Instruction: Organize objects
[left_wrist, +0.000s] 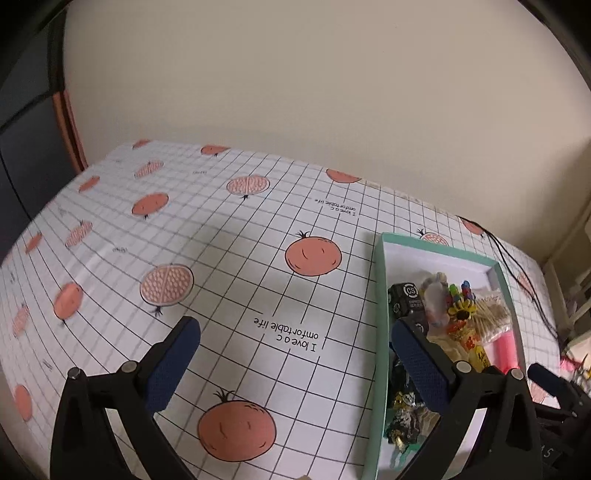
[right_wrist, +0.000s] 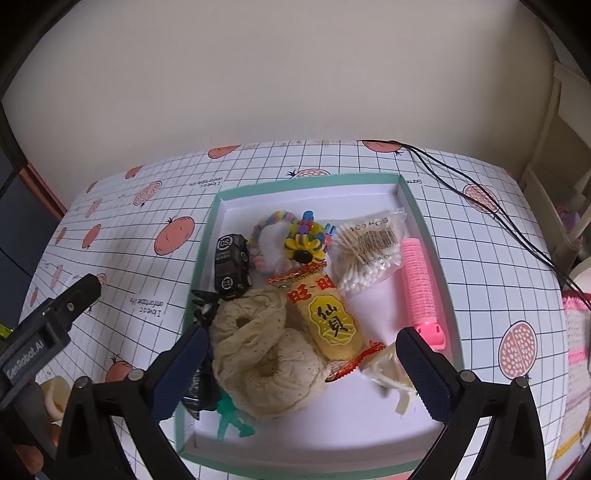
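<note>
Gridded tablecloth (right_wrist: 480, 258); filled box (right_wrist: 417, 206) seemingly below the right gripper's (right_wrist: 299, 373) spread jaws.

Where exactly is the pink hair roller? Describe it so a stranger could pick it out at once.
Find the mint-green box on the gridded tablecloth. Along the box's right inner wall, right of the bag of cotton swabs, lies the pink hair roller. It is the only long, ribbed, bright pink cylinder in there.

Home room: fruit-print tablecloth (left_wrist: 258, 258), cream shelf (right_wrist: 565, 155), plain wall.
</note>
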